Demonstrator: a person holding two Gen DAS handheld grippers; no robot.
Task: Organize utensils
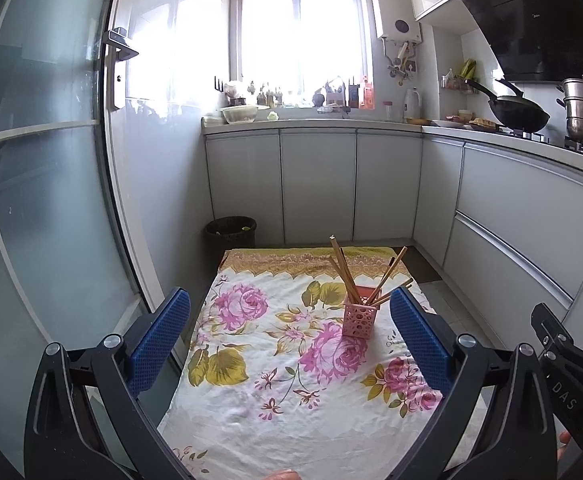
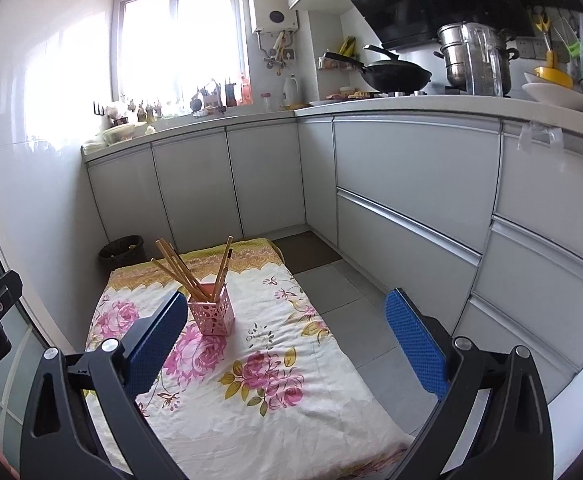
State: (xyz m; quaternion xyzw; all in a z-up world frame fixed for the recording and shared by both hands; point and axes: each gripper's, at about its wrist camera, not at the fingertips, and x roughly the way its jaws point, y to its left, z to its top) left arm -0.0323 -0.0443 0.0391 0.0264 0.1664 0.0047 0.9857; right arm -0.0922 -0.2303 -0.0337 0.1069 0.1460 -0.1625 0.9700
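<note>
A pink perforated holder (image 1: 358, 315) stands upright on the floral cloth (image 1: 275, 384), towards its right side, with several wooden chopsticks (image 1: 341, 270) leaning out of it. My left gripper (image 1: 289, 306) is open and empty, held above the near part of the cloth, short of the holder. In the right wrist view the holder (image 2: 211, 314) and its chopsticks (image 2: 179, 268) sit just beyond my left fingertip. My right gripper (image 2: 287, 312) is open and empty, above the cloth (image 2: 259, 396) and to the holder's right.
A black waste bin (image 1: 230, 231) stands beyond the cloth's far left corner. White cabinets (image 1: 319, 184) line the back and right. A glass door (image 1: 43, 184) is on the left. The worktop carries a wok (image 2: 395, 74) and steel pots (image 2: 471, 56). Grey floor tiles (image 2: 355, 304) lie right of the cloth.
</note>
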